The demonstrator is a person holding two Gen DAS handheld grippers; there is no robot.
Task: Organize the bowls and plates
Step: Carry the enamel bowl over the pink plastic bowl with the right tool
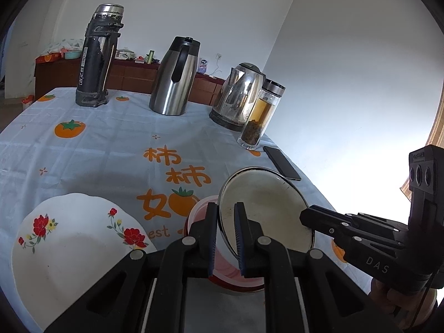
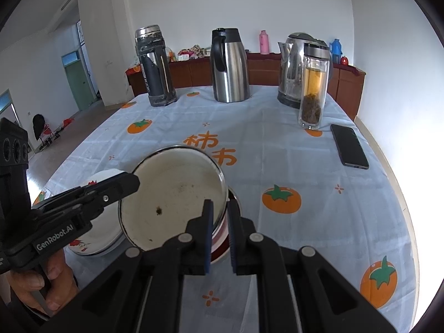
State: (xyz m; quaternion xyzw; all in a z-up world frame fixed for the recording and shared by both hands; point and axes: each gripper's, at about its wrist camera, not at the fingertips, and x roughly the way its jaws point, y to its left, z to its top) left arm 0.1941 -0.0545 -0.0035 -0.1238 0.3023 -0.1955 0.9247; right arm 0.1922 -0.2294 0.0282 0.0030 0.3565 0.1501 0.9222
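Both grippers hold one white enamel bowl (image 1: 266, 208) by its rim, tilted up on edge over a red bowl (image 1: 199, 222) near the front edge of the tabletop. The left gripper (image 1: 226, 238) is pinched tight on the bowl's left rim, one pad inside and one outside. The right gripper (image 2: 220, 233) is clamped just as tightly on the opposite rim. The bowl's inside faces the near side, showing dark specks on its floor. The red bowl sits directly beneath it on the tablecloth (image 1: 111, 149), which is pale blue with orange persimmons.

To the left, near the front left corner, a white flowered plate (image 1: 77, 247) rests flat, just beside the red bowl.

Along the far edge stand a black flask (image 1: 97, 55), a steel jug (image 1: 174, 77) and a kettle (image 1: 238, 97). A glass tea bottle (image 1: 260, 116) stands just in front of the kettle. A dark phone (image 1: 281, 162) lies flat by the right edge.
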